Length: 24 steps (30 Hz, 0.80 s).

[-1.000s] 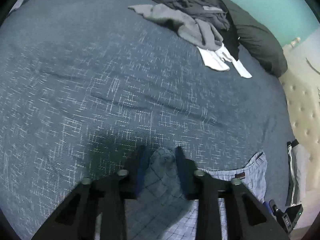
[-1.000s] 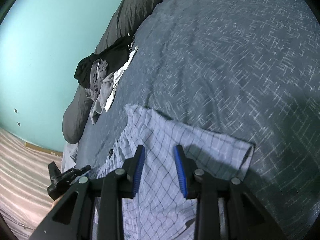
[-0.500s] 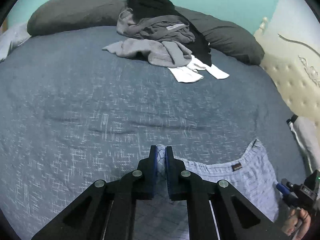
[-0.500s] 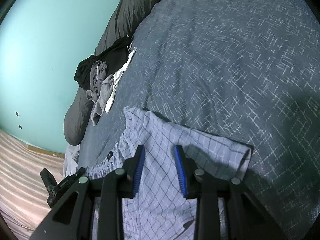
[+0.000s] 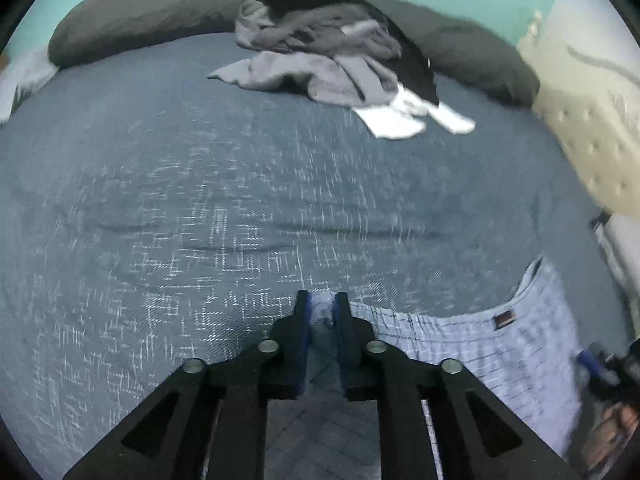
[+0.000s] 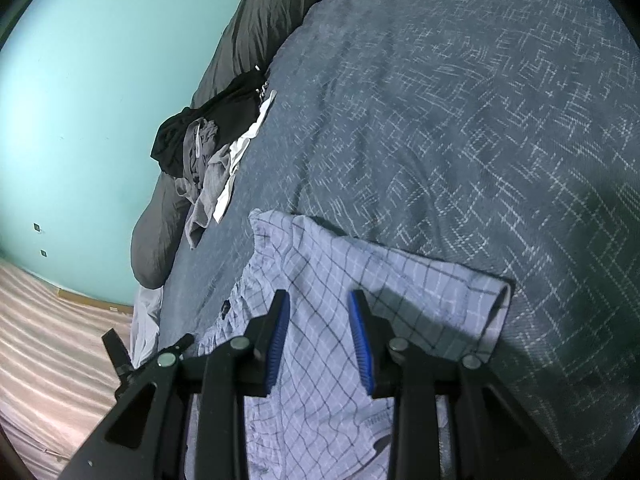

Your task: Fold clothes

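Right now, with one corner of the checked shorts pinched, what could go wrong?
The left tongs hold only a thin bunch of the checked shorts; it might slip out when lifted. The right tongs hang open above the cloth, so a one-sided pull could drag it askew across the blue bedspread.

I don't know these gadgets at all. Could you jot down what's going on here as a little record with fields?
place: bed with a blue bedspread
garment in work: checked shorts, spread on the bedspread
left gripper: shut on a corner of the checked shorts
right gripper: open, over the checked shorts
waiting: pile of clothes by the dark pillows
wall: teal
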Tool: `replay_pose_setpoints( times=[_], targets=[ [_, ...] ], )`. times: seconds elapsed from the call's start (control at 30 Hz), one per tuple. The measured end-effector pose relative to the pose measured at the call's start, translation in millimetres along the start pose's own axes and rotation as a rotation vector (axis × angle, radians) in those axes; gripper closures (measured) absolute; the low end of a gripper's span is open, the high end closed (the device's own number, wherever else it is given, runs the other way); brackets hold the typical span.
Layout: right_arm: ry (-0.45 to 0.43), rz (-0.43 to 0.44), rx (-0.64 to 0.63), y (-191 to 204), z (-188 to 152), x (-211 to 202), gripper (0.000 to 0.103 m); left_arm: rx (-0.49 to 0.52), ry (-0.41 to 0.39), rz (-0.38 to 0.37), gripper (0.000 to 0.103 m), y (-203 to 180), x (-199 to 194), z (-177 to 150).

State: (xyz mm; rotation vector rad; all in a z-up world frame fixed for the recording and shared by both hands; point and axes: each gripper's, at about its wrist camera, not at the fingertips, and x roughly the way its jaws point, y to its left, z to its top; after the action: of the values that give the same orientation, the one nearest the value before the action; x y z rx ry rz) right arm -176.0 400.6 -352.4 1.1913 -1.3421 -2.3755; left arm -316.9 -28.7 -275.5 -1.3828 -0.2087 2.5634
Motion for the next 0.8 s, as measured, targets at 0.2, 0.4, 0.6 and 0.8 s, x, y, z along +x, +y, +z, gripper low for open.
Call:
replay_pose_setpoints(
  times=[0.2, 0.4, 0.6, 0.8],
  targets=[
    [-0.003, 0.004, 0.002, 1, 0, -3, 0.073, -0.116, 0.044, -0.104, 0.068, 13, -2, -1],
    [0.001, 0.005, 0.005, 2, -2, -3, 0.073, -0.084, 0.094, -0.090, 0.083, 7, 7, -6],
    [-0.001, 0.006, 0.012, 0, -1, -4, 0.073, -0.008, 0.056, -0.056, 0.098, -2, 7, -10],
    [-0.003, 0.008, 0.023, -2, 0, -4, 0.073, 0.180, -0.055, 0.008, 0.098, -32, -9, -9]
  ],
)
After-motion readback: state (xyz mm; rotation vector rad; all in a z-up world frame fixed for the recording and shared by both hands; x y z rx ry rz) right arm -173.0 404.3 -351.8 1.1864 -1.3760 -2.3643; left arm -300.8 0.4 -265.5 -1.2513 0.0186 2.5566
